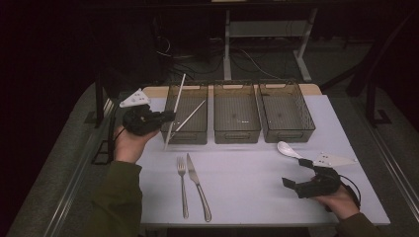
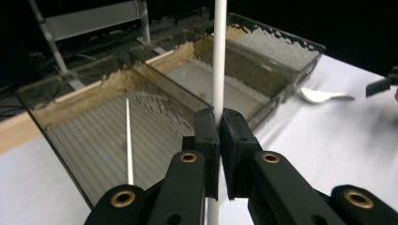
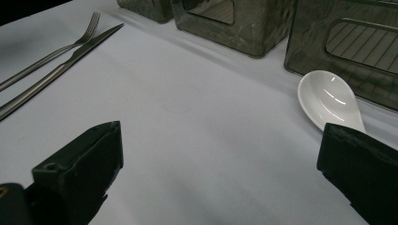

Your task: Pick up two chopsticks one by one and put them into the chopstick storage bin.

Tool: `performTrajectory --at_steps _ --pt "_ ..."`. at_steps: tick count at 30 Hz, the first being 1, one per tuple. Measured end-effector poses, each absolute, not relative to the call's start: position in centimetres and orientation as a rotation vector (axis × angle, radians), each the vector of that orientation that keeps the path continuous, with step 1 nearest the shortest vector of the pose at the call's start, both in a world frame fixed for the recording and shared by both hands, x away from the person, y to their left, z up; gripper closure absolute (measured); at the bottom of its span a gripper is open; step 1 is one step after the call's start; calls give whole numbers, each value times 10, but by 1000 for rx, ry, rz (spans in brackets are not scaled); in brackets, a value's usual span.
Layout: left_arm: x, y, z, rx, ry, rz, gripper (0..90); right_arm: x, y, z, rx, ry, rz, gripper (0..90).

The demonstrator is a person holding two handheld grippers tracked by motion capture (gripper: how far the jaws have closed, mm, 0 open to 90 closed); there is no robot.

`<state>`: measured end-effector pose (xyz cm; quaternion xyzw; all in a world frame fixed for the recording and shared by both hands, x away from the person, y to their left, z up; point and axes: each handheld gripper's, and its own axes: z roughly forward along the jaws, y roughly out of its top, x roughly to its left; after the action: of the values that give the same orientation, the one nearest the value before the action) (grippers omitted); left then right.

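Left gripper view: left gripper (image 2: 219,123), jaws clamped together on a white chopstick (image 2: 219,56), which stands nearly upright through the pads, its upper length rising toward 12 o'clock and its lower end passing down between the jaw arms. High view: same left gripper (image 1: 167,116) held level above the table's left edge, jaws pointing toward 3 o'clock, the chopstick crossing them as a slightly tilted upright line at the front left corner of the left bin (image 1: 170,101); left hand (image 1: 129,143) grips the body from below, forearm in a green sleeve (image 1: 116,197) entering from 6 o'clock. A second chopstick (image 1: 190,116) lies slanted inside that bin. Middle bin (image 1: 236,136) and right bin (image 1: 309,118) stand in a row toward 3 o'clock. Fork (image 1: 182,185) and knife (image 1: 198,186) lie side by side on the white table (image 1: 252,192), at 5 o'clock of the left gripper. Right gripper (image 1: 298,173), jaws wide apart, rests low near the table's right front, hand (image 1: 341,201) beneath it; white spoon (image 1: 287,149) lies just beyond, at 11 o'clock of it.
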<state>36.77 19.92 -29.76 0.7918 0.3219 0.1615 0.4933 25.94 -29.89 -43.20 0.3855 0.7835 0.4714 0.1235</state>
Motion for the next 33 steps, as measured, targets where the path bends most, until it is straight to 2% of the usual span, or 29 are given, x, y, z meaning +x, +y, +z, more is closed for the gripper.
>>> performTrajectory --at_steps 7,15,23,33 --pt "400 190 -284 1922 782 423 849 260 -299 -432 1125 2284 1379 8" --pt "434 178 -286 1958 818 465 849 261 -299 -433 1124 2289 1382 8" --pt "459 173 -313 1991 881 440 849 262 -300 -433 1129 2291 1385 8" --pt "468 165 -347 2088 927 389 848 261 -301 -433 1126 2288 1394 8"
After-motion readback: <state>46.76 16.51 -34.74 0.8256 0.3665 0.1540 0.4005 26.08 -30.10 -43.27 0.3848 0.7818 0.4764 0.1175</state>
